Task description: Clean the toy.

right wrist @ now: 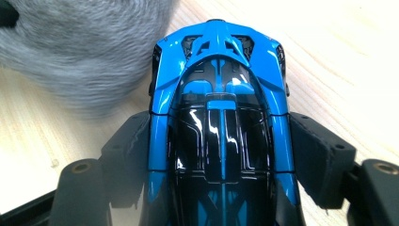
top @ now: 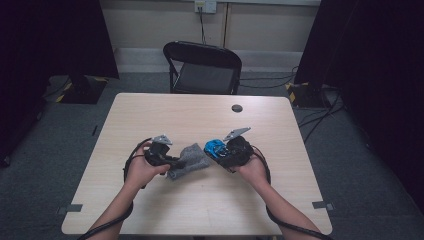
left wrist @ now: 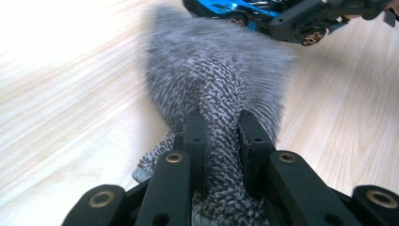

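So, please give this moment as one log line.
left gripper: shut on grey cloth | right gripper: shut on blue toy car | both over table

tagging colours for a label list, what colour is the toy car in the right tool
Bright blue with a glossy black roof, the toy car shows best in the right gripper view.

the cloth (left wrist: 216,84) is grey, flecked dark and light in a fine knitted speckle. the toy car (right wrist: 221,132) is bright blue with a glossy black canopy (a blue stripe runs down its middle). both grippers, the left gripper (top: 172,161) and the right gripper (top: 220,150), are black. the table (top: 200,115) is pale wood grain, the chair (top: 202,65) black, the floor (top: 365,165) dark grey.
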The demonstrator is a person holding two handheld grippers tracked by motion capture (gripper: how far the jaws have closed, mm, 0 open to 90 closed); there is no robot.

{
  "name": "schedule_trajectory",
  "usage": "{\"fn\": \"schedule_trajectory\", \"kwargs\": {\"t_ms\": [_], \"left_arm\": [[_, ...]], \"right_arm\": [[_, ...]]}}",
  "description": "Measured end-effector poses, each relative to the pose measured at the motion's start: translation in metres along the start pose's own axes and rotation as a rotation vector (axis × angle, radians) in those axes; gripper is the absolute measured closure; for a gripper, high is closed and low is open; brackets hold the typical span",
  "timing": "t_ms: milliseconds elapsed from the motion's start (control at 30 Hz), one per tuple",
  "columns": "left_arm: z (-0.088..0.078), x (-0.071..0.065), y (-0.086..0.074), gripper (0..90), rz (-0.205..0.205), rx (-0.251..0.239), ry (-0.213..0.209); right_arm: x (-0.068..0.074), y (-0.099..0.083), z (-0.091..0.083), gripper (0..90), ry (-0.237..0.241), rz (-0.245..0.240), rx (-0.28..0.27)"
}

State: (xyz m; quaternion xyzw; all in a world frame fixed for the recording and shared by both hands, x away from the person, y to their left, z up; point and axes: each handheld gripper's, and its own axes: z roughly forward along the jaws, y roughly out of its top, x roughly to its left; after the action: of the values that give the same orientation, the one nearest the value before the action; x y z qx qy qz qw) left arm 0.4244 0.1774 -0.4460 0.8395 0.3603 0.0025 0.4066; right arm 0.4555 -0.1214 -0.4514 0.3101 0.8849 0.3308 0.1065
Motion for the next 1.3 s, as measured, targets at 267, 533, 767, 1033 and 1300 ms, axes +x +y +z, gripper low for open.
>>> {"fn": "schedule_trajectory", "kwargs": {"t_ms": [267,533,767,1033,1300], "left_arm": [[-0.016,0.024,0.014,76.9,-0.1,-0.126,0.11],[-0.004,0.028,0.041,76.7,-0.098,-0.146,0.15],[0.016,0.02,0.048,76.7,-0.068,-0.084,0.124],[0.024,0.015,0.048,76.7,-0.039,-0.054,0.069],[0.021,0.015,0.046,76.7,-0.024,-0.038,0.052]], "right_arm": [[0.01,0.001,-0.003,28.2,0.032,-0.026,-0.012],[0.026,0.006,-0.003,28.2,0.072,-0.063,-0.021],[0.036,0.008,-0.006,28.2,0.094,-0.096,-0.03],[0.033,0.007,-0.011,28.2,0.085,-0.096,-0.031],[0.029,0.006,-0.011,28.2,0.071,-0.088,-0.024]]}}
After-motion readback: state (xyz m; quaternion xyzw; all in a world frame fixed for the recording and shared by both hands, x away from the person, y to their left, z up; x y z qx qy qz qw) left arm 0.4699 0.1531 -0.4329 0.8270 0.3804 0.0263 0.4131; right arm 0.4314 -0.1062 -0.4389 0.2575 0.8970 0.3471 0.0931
